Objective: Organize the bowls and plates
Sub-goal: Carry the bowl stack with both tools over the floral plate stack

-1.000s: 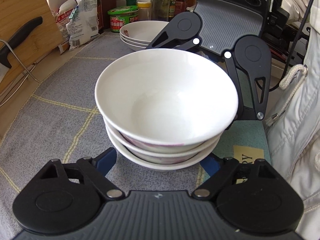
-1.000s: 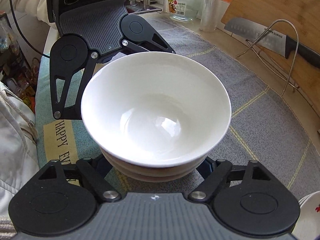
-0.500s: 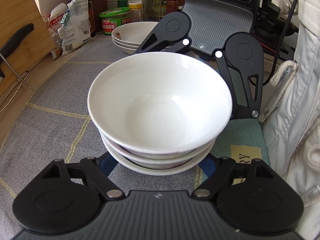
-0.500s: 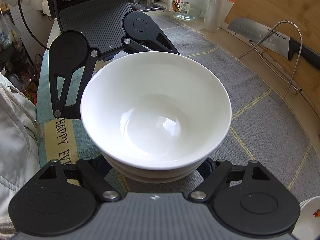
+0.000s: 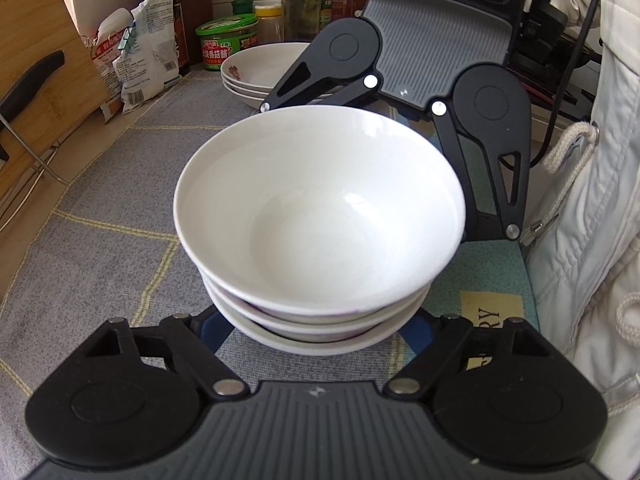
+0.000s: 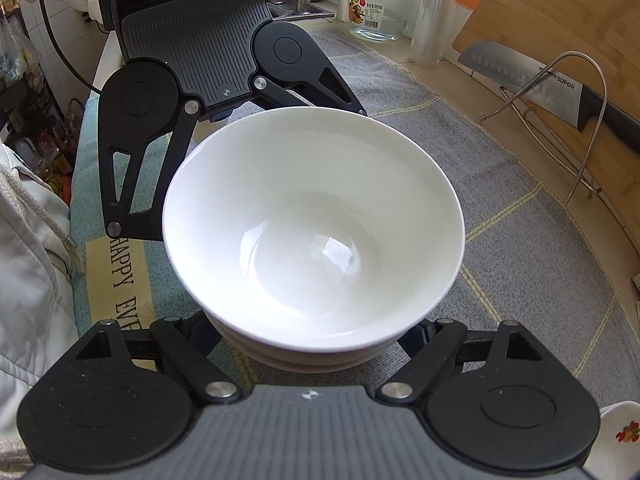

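**Two grippers flank a stack of white bowls**

A stack of bowls [image 5: 320, 216] stands on the grey cloth [image 5: 100, 248] near the counter's front edge. Behind it sit stacked plates [image 5: 260, 72], jars, a sauce bottle and a packet; a cutting board [image 6: 560, 32], a knife [image 6: 560, 88] and a wire rack [image 6: 560, 128] lie to one side. The bowls hide both grippers' fingertips. The left gripper [image 5: 320, 328] has just been closing, its jaws about halfway around the stack's base; they seem to touch it, though contact is hidden. The right gripper [image 6: 316, 340] straddles the opposite side; its grip cannot be told.
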`<state>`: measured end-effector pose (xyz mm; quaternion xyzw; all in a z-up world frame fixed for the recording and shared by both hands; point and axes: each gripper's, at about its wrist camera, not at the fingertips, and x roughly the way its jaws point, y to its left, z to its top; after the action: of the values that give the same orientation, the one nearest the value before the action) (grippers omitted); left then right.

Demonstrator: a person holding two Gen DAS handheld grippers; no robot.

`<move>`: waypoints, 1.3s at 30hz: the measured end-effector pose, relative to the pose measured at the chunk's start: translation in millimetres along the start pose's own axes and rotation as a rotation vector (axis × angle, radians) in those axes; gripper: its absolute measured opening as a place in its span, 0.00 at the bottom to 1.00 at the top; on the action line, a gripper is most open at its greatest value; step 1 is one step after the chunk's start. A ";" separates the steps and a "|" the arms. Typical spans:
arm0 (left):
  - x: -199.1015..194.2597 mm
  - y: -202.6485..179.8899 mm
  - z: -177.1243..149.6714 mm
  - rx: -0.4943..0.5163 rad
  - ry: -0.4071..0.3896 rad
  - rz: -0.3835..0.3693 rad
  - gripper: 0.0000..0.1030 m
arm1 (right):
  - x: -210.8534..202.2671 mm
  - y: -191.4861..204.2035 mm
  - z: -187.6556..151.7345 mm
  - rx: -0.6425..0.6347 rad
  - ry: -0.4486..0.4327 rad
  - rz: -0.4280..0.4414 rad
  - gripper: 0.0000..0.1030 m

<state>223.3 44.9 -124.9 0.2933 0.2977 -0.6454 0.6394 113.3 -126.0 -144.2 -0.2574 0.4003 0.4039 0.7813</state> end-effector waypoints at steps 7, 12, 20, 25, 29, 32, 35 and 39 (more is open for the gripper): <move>-2.1 -4.2 6.8 -0.006 0.008 0.011 0.83 | -8.4 -0.4 -0.5 -0.001 -0.007 0.010 0.87; -2.5 -12.2 17.9 -0.013 0.007 0.033 0.83 | -22.9 -4.1 -3.6 -0.023 -0.009 0.011 0.87; 12.3 -28.2 54.1 -0.018 -0.010 0.051 0.83 | -57.6 -19.8 -25.9 -0.043 -0.010 0.006 0.87; 30.6 -35.9 85.7 -0.005 -0.032 0.060 0.83 | -83.1 -37.3 -47.9 -0.050 -0.008 -0.017 0.87; 49.2 -40.5 113.3 0.015 -0.038 0.057 0.83 | -103.5 -55.2 -68.1 -0.044 -0.004 -0.035 0.87; 62.9 -42.2 131.8 0.031 -0.045 0.052 0.83 | -116.1 -67.5 -81.5 -0.034 -0.003 -0.053 0.87; 75.0 -42.3 148.3 0.045 -0.048 0.043 0.83 | -126.7 -80.1 -93.3 -0.018 -0.004 -0.061 0.87; 89.9 -41.0 167.5 0.071 -0.049 0.039 0.83 | -138.5 -94.5 -108.1 0.002 -0.013 -0.080 0.87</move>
<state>181.7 -140.6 -83.8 0.3057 0.2532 -0.6498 0.6482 98.3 -314.5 -80.5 -0.2697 0.3851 0.3734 0.7997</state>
